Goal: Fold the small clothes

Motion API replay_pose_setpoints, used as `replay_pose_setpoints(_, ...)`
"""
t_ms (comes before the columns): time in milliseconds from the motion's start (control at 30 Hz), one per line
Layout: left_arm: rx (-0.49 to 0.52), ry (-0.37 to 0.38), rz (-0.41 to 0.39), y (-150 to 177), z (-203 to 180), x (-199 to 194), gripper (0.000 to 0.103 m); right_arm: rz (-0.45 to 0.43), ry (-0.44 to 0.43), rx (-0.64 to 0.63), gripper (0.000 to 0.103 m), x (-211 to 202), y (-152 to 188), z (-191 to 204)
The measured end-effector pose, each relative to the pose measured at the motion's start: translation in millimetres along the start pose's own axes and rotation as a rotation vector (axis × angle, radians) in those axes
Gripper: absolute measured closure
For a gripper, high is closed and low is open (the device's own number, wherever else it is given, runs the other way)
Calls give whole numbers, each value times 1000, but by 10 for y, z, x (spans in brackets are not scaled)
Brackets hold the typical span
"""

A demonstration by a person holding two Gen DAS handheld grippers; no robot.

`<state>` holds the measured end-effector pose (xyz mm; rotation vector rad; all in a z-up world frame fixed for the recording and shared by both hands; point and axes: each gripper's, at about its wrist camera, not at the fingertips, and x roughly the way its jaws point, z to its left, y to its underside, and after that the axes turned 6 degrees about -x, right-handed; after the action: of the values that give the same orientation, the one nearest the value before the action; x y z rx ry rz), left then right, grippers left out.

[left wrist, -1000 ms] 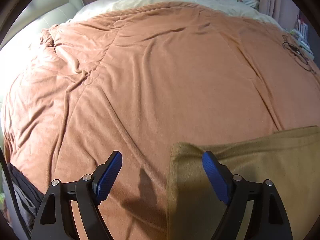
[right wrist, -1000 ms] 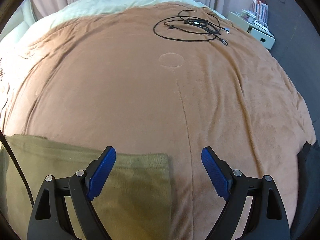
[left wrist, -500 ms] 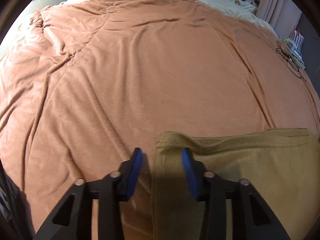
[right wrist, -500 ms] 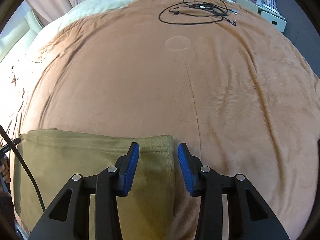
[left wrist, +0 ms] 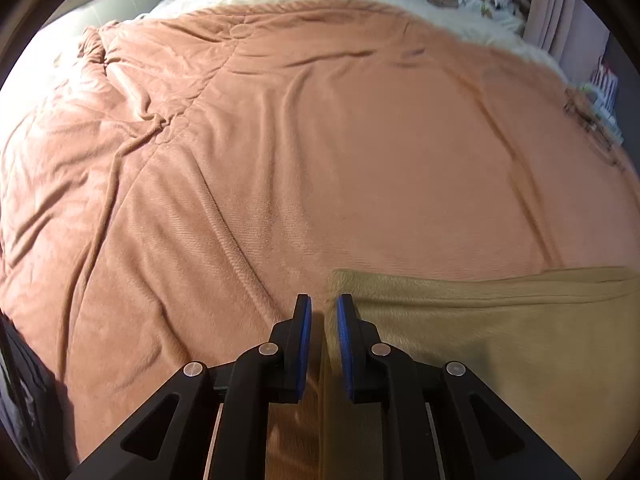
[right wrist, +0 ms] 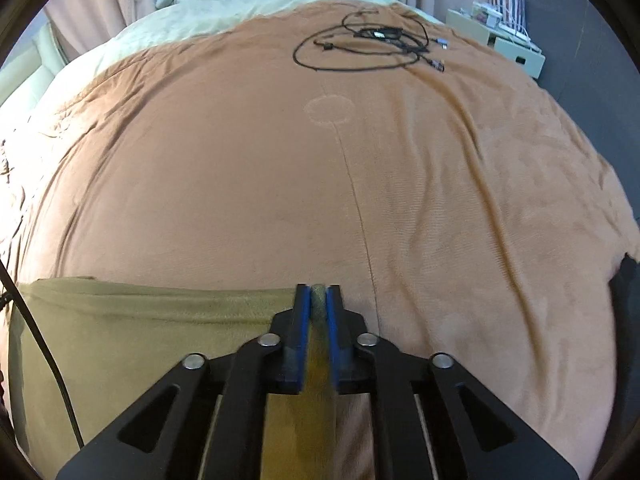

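The olive cloth [right wrist: 160,320] is stretched sideways between the closing right gripper [right wrist: 319,300], pinching one far corner, and the closing left gripper [left wrist: 323,312], whose grip on the other cannot be told.

I can read no text, label, brand or number anywhere from either of my two views.

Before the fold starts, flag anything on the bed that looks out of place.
A tangle of black cables lies loose on the blanket at the far side, well beyond the olive cloth; it has no part in folding. The blanket's far left is rumpled. Nothing looks spilled or damaged.
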<state>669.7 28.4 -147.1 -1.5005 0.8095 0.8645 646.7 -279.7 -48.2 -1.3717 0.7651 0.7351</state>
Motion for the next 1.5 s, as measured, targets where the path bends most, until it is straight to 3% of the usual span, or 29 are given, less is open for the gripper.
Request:
replay_pose_setpoints(33,-2,13,0,9,19,-72,87,-5,-10,-3,62,-87,25,37)
replay_pose_setpoints(100,-6,23,-5,54,45,-214,77,-35,-21,-8,34,-285,90,54)
replay_pose_setpoints(200,-30,51,-13,149,83,-413,69,-49,-47,-18,34,-519,227,20)
replay_pose_setpoints(500,-51,100,-2,595,128,-890,69,-30,-81,-36,34,-974,739,2)
replay_pose_setpoints(733,-68,117,28,1117,229,-1072,69,16,-106,-23,34,-1188,1129,-160)
replay_pose_setpoints(1233,-104,95,81,2127,440,-1209,69,71,-102,5,34,-1418,2052,-322)
replay_pose_setpoints(1500,-131,59,72,2479,661,-1331,65,84,-37,14,36,-1555,2382,-376)
